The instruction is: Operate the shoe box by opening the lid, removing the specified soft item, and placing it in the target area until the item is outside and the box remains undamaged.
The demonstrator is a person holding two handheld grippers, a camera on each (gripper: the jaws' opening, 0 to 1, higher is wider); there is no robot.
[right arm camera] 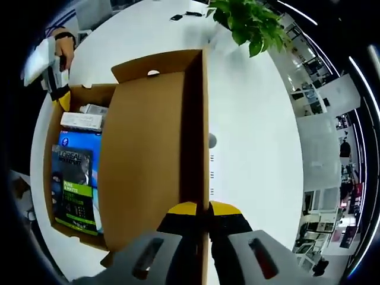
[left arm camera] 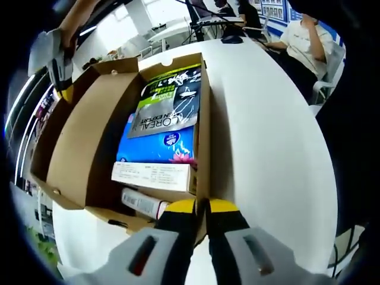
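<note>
Pinching the near wall of an open cardboard shoe box (left arm camera: pixel 89 154), jaws of the left gripper (left arm camera: pixel 202 208) closed tight on the thin edge beside the packed goods. Inside the box, seen from the left gripper view: a grey sachet (left arm camera: pixel 166 110) printed with brand lettering lying flat on top, a blue packet (left arm camera: pixel 157 145) beneath it, a white carton (left arm camera: pixel 153 176) across the near end, and a small white tube (left arm camera: pixel 142 203) tucked lowest by the wall. Lid flap (left arm camera: pixel 74 139) folded out flat to the side, brown inner face up, resting on the white table (left arm camera: pixel 267 136). At the far corner of that flap, the other gripper, yellow-tipped, held by a hand (left arm camera: pixel 71 29). Beyond the table, a seated person in a white shirt (left arm camera: pixel 306 38).

From the right gripper view, the right gripper (right arm camera: pixel 202 209) clamped shut on the edge of the lid flap (right arm camera: pixel 148 160), its jaws meeting over the cardboard. Same contents visible past the flap, at the left of the box (right arm camera: pixel 71 228): grey sachet (right arm camera: pixel 74 178), blue packet (right arm camera: pixel 80 142), white carton (right arm camera: pixel 83 120). Left gripper (right arm camera: pixel 59 95) in view at the box's far end, gripped by a hand (right arm camera: pixel 62 50). Green potted plant (right arm camera: pixel 252 24) standing on the white table (right arm camera: pixel 249 148) beyond the box.
</note>
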